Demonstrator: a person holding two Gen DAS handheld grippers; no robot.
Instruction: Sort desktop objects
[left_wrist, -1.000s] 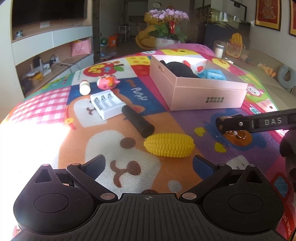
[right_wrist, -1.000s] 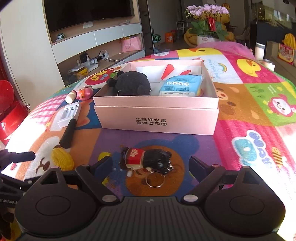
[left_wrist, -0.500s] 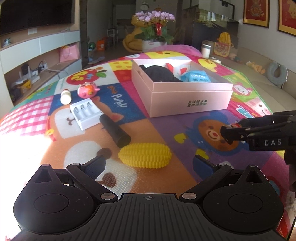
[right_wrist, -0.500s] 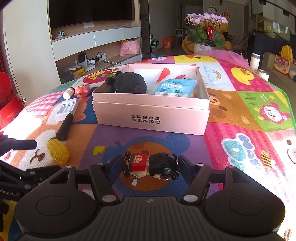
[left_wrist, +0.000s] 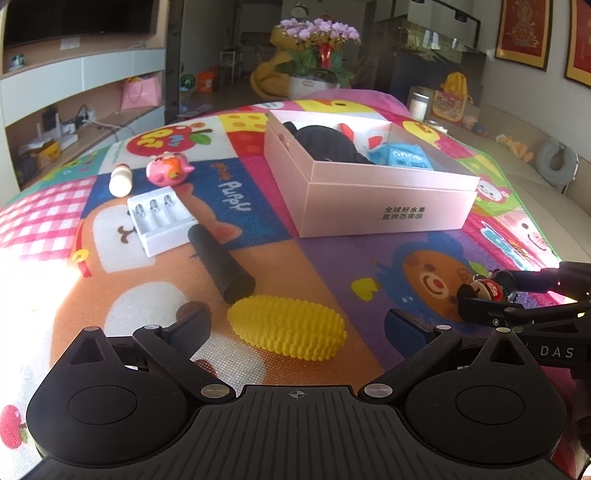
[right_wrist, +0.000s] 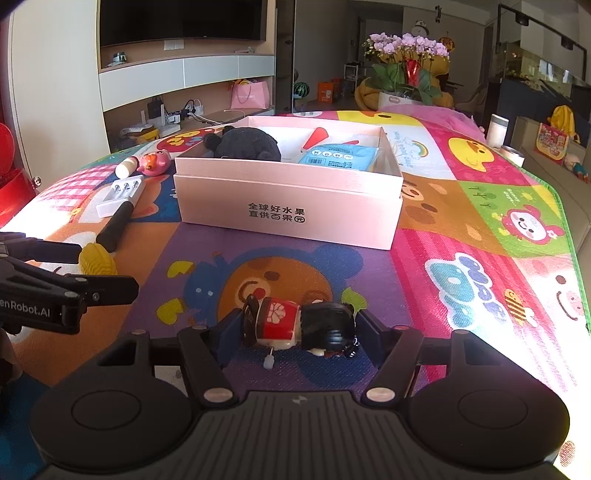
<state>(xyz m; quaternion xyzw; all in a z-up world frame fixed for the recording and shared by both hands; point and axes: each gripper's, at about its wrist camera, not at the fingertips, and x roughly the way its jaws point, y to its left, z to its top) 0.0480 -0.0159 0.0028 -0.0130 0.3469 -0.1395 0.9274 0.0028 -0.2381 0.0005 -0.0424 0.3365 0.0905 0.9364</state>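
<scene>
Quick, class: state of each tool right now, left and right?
Left tool: open, holding nothing; corn lies between its fingers, untouched.
Right tool: has just closed on the doll keychain, gripping it.

Pretty bright daylight overall; sun glare blows out the play mat (left_wrist: 33, 295) at the left, fisheye bends the edges, everything stays reasonably sharp.

One pink box (right_wrist: 288, 206), one yellow corn toy (left_wrist: 288, 332), one black cylinder (left_wrist: 221, 258), one doll keychain (right_wrist: 295, 323), two claws.
</scene>
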